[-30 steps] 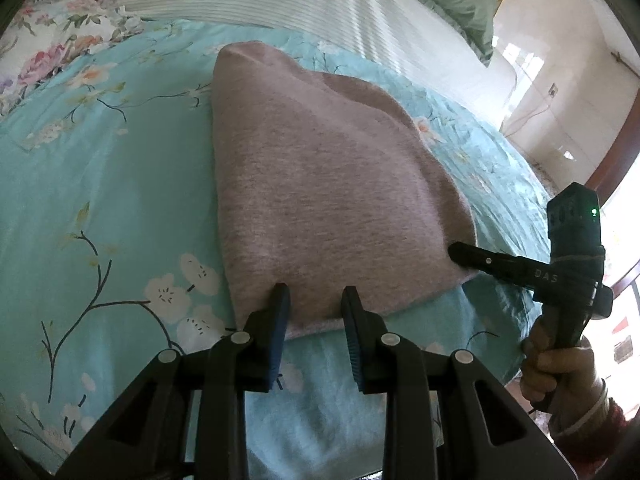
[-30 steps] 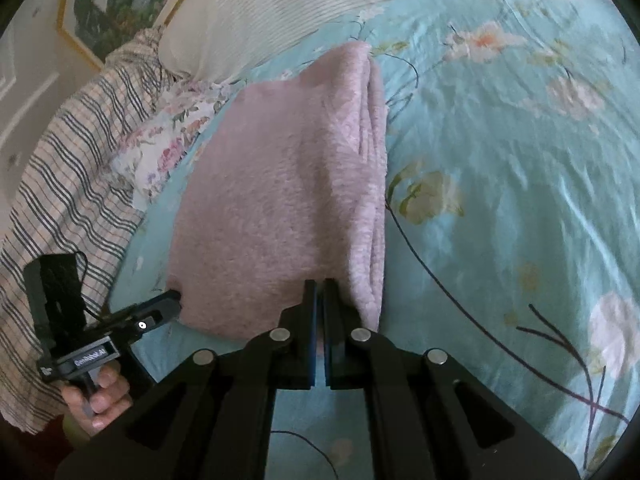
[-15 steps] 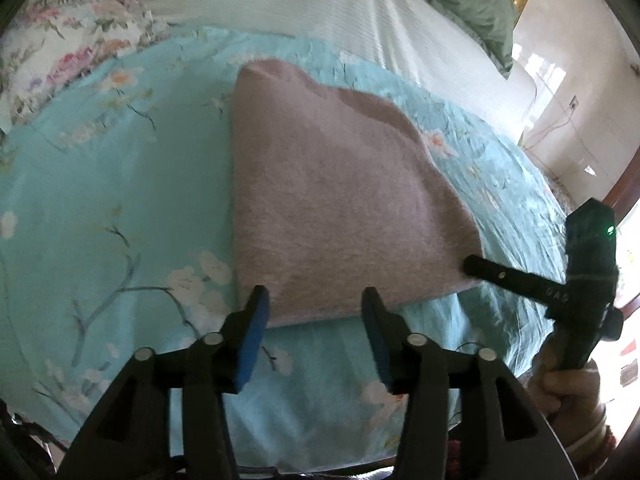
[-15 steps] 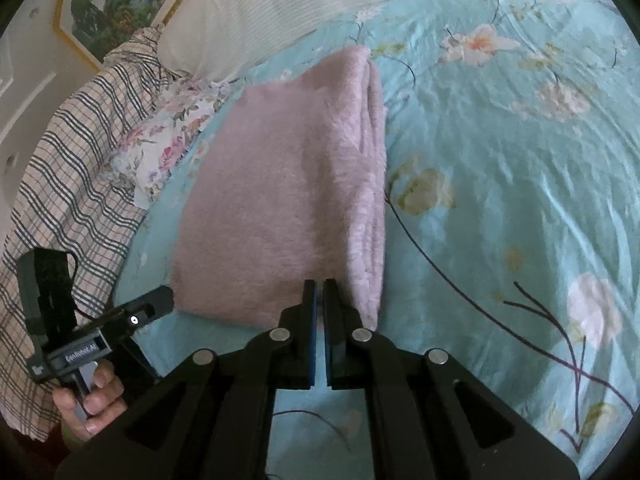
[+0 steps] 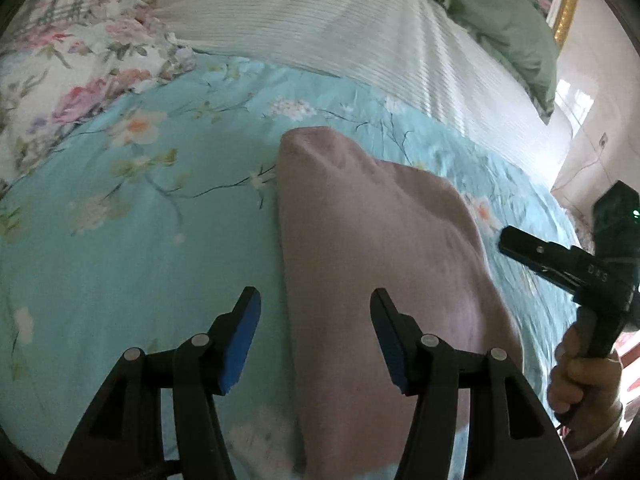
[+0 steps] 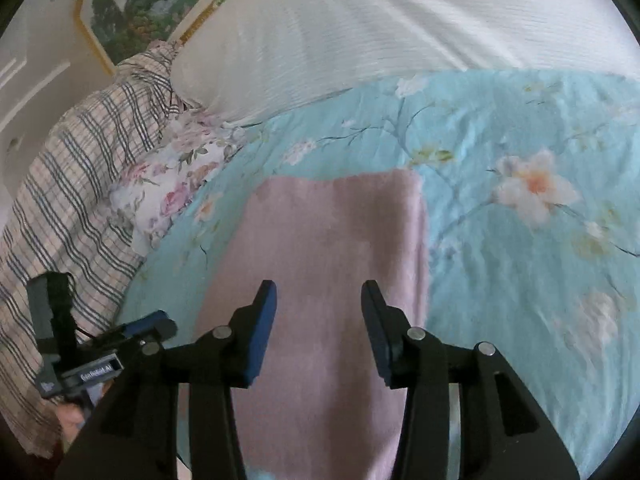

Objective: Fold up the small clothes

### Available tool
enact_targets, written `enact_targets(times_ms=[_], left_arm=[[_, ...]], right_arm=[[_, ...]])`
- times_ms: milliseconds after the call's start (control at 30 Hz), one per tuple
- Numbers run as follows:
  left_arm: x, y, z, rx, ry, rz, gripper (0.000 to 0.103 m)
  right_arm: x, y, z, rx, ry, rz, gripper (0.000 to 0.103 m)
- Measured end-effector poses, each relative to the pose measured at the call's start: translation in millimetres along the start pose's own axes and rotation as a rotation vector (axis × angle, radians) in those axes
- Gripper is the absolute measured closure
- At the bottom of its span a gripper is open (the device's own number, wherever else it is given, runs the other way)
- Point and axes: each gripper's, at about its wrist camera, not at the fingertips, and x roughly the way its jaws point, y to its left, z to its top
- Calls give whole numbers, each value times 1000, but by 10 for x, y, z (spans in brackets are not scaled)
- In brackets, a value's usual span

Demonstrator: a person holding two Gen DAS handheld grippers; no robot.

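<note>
Pink folded garments (image 5: 384, 264): one, lying on the bedspread.
Turquoise floral bedspreads (image 5: 132, 248): one.
White ribbed pillows (image 5: 320, 28): one.
Green pillows (image 5: 500, 20): one.
Plaid cloths (image 6: 72, 184): one.
White rose-print cloths (image 6: 176, 192): one.
Framed paintings (image 6: 136, 8): one, gilt-edged.
Grippers: two, left gripper (image 5: 316, 344) and right gripper (image 6: 319, 332), both spread wide.
Blue finger pads (image 5: 240, 344): two on each gripper.

Plenty of bare teal bedspread (image 6: 520, 280) either side of the folded pink cloth (image 6: 328, 264). White pillow (image 5: 340, 28), floral pillow (image 5: 72, 76) and plaid blanket (image 6: 76, 184) crowd the far edge.
</note>
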Motion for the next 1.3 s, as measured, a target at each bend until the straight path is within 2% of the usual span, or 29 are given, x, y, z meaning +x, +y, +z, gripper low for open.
enact_targets(times_ms=[100,200,233,300,367,500,633,733,867,900,967,1033,1100,1200,1300], left_arm=[[245,-27,170,8,31,-7,45],[523,79,290,-10,62,56,43],[621,134,313,-26,78,57,43],[728,202,318,-52,102,43,40],[780,237,309,-62,103,52,33],[711,268,293,-61,87,59,32],[505,213,206,-39,62,98,32],[360,153,124,-21,48,117,33],[178,121,-46,-39,53,123,27],[137,121,-99,-39,54,134,23],[56,123,-214,-32,61,161,21],[-27,115,-332,-12,63,196,21],[-136,98,-484,23,54,245,21],[-263,65,-737,79,53,290,20],[-351,42,-1011,117,73,307,20]], right_arm=[[218,-121,145,34,24,5,57],[426,-340,257,72,43,-67,57],[477,-422,261,89,54,-86,57],[576,-603,223,140,82,-71,58],[578,-678,196,150,73,-58,59],[498,-658,211,157,60,-58,59],[280,-480,152,131,31,-85,58],[128,-291,47,103,7,-71,58],[-38,-38,-166,49,-9,-81,45],[-72,14,-215,36,-14,-84,43],[-157,114,-328,8,-16,-105,40],[-260,202,-455,-25,-21,-143,33],[-362,268,-570,-54,-30,-175,17],[-524,359,-803,-108,-31,-224,10],[-626,390,-1009,-126,-11,-259,9]])
